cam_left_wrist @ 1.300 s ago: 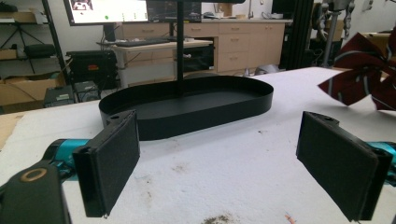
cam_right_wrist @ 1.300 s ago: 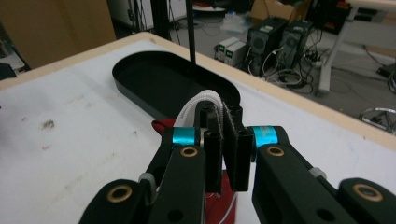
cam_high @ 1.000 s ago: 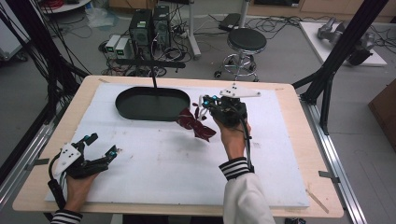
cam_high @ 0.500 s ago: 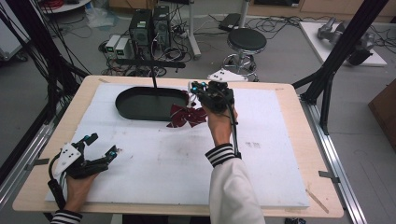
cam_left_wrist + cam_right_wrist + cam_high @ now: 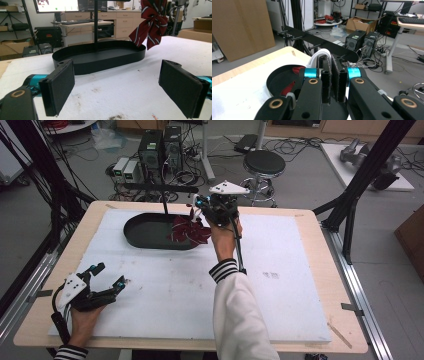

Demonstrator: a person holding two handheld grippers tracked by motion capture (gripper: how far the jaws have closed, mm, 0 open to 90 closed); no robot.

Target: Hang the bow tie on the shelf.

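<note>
High view: the right gripper (image 5: 200,209), clamped on a white cord loop (image 5: 320,55), hangs a red striped bow (image 5: 189,231) over the black tray (image 5: 137,232); the left gripper (image 5: 102,277) rests spread wide, near left.

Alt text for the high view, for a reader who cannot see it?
The right gripper, jaws shut on a white loop, holds a dark red striped bow hanging above the right end of a black oval tray with an upright stand, on a white-covered table. The left gripper rests open at the table's near left corner.
</note>
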